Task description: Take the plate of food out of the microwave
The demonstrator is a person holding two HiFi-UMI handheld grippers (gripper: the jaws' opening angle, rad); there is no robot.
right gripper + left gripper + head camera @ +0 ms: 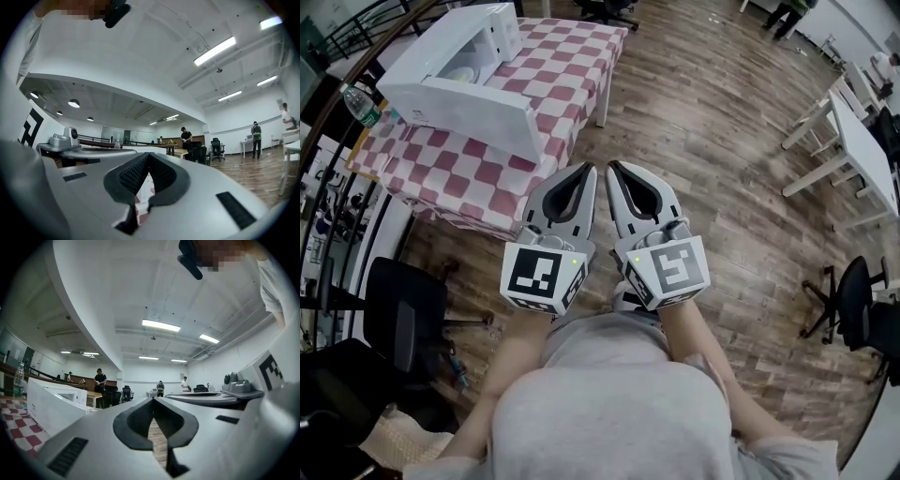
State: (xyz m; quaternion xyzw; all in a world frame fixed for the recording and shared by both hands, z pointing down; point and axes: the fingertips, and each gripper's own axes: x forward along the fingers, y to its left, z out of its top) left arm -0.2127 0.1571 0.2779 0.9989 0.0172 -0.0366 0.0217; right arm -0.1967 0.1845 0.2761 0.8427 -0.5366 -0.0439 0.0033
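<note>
A: On the far left, what stands there?
B: One water bottle (pixel 360 105) at the edge of one checked table (pixel 572 70). One white microwave (pixel 441 98) sits on it, open, with a pale plate (pixel 461 73) inside. The food is too small to make out.
A: And the tongs?
B: Two, side by side, by the table's front corner. The left gripper (pixel 587 168) has its jaws pressed together on nothing. The right gripper (pixel 615 168) is the same.
A: Room to move?
B: Bare wood floor (pixel 712 122) runs wide rightward, up to the white desks (pixel 862 150).
</note>
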